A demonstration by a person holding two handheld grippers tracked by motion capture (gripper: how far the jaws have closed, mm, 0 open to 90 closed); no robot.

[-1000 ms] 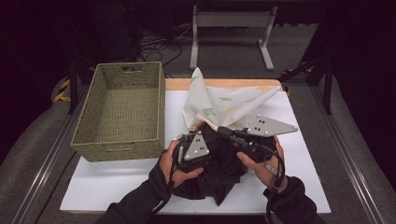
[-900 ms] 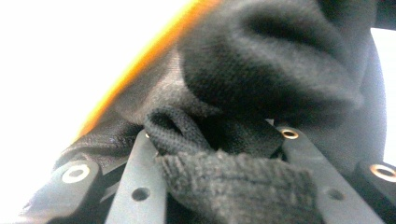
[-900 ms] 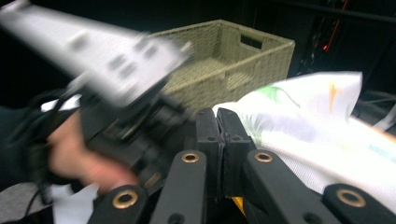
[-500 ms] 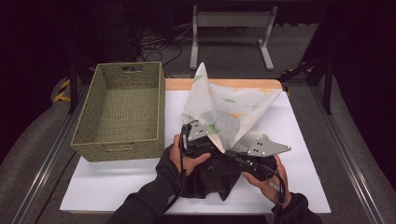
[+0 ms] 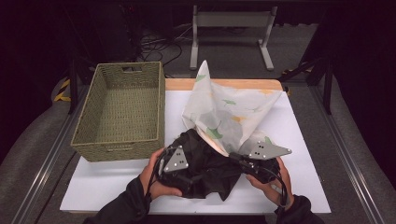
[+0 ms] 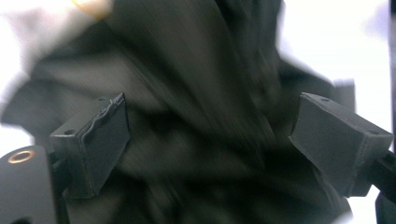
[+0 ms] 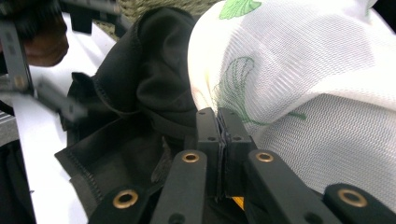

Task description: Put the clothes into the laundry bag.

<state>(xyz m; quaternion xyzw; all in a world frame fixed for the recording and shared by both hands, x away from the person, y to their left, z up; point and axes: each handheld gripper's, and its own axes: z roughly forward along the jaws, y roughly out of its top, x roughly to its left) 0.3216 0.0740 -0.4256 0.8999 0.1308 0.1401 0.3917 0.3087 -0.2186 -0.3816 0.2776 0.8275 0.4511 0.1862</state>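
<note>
A white mesh bag (image 5: 229, 112) printed with green leaves rises in a peak on the white table. A black garment (image 5: 210, 163) bunches at its near end. My left gripper (image 5: 187, 173) hangs over the garment's left side. In the left gripper view its jaws (image 6: 210, 116) have just been opening and stand wide, with black cloth (image 6: 187, 56) under and between them, untouched by the pads. My right gripper (image 5: 236, 158) is at the bag's near right corner. Seen close in the right gripper view, the right gripper (image 7: 222, 122) is shut on a thin edge of the mesh bag (image 7: 303, 93), beside the black garment (image 7: 140, 79).
An empty woven basket (image 5: 116, 142) stands on the table's left side, close to the garment. Bare white table top (image 5: 303, 140) lies right of the bag, with a wooden edge (image 5: 224, 84) behind it. A metal stand (image 5: 231, 28) and cables sit on the floor beyond.
My left gripper has dropped from the bag's mouth down and to the left onto the black garment, and its jaws have opened. My right gripper has sunk lower, still shut on the bag.
</note>
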